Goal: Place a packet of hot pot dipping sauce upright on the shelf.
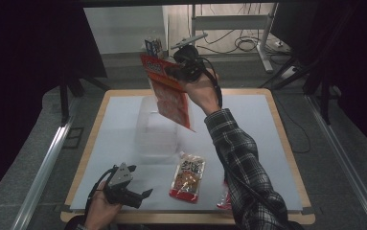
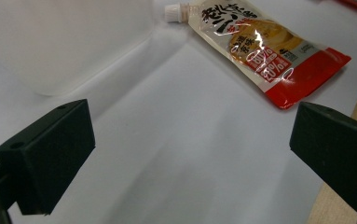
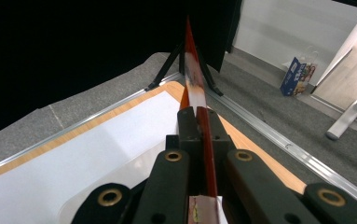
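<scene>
Right claw clamped tight on red packet, held aloft over clear plastic box at far middle of desk. Left claw wide open, empty, resting at near left. Spouted pouch lies just right of it.

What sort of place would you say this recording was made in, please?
Probably a lab or workshop set up for recording: a small table with a white top, ringed by black curtains, with loose cables on the grey floor beyond.

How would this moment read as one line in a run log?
right gripper: shut on red packet, above clear box | left gripper: open, empty | spouted pouch: on table
</scene>
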A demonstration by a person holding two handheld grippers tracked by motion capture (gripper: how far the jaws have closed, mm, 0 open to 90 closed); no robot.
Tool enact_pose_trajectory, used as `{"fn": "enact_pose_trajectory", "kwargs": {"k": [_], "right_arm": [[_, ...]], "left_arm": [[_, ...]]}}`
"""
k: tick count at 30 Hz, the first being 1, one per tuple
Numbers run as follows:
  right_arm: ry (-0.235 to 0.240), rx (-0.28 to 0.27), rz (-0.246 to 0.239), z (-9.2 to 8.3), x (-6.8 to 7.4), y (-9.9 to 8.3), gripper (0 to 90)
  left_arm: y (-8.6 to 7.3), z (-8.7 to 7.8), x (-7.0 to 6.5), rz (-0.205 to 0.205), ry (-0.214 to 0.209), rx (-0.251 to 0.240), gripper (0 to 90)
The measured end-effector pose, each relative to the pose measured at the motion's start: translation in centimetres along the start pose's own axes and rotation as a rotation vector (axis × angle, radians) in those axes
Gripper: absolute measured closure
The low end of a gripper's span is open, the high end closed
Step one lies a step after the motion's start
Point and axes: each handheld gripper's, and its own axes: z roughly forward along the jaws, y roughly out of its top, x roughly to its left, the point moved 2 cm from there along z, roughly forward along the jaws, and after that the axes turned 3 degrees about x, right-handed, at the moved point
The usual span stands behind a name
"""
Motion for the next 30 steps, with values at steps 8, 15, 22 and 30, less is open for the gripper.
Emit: {"fn": "enact_pose_trajectory", "kwargs": {"k": [8,15,22,30], "right_arm": [[-0.013,-0.002,-0.001,3.0,0.6,0.8,88.4],[-0.019,-0.030,0.031,5.0,0.9,1.0,88.4],[0.002,-0.029,0.090,8.2,0.9,-1.0,88.3],[0.002,0.013,0.066,9.1,0.9,-2.9,87.5]], "left_arm": [[0.0,0.0,-0.3,0.026,-0.015,-0.009,0.0],[0.0,-0.1,-0.3,0.035,-0.014,-0.015,0.0],[0.0,-0.1,-0.2,0.043,-0.006,-0.007,0.0],[0.0,0.0,-0.3,0.038,-0.010,0.024,0.0]]}}
